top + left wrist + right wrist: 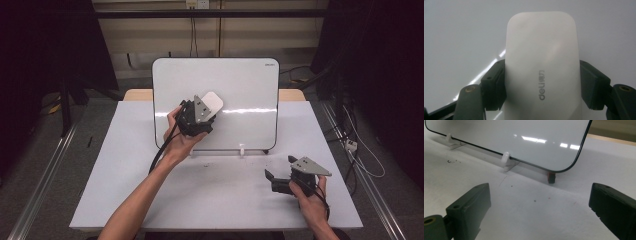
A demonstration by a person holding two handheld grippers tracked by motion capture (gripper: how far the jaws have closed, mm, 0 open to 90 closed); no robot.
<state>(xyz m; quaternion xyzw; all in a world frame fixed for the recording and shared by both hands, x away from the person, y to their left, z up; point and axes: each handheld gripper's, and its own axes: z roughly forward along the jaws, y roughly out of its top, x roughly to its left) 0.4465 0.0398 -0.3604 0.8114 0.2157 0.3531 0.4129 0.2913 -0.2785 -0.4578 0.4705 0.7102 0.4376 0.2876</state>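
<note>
Left hand-held gripper (209, 111), centre of the high view: raised against the face of the whiteboard (250, 85), its jaws clamped on the two long sides of a white whiteboard eraser (212, 102). In the left gripper view the eraser (541, 72) stands up the middle of the frame between the two black pads (494, 85), both pressing on its flanks, with grey "deli" lettering on its back. The eraser lies against the board surface, left of the board's centre.

Right hand-held gripper (272, 180), lower right of the high view: low over the worktop (215, 190), in front of the board's lower right corner, jaws wide apart with nothing between them. The right gripper view confirms the gap, bare worktop (536, 205) showing between the pads.

The whiteboard stands upright on small white clip feet (506, 160). Dark specks lie on the worktop near its lower edge.
</note>
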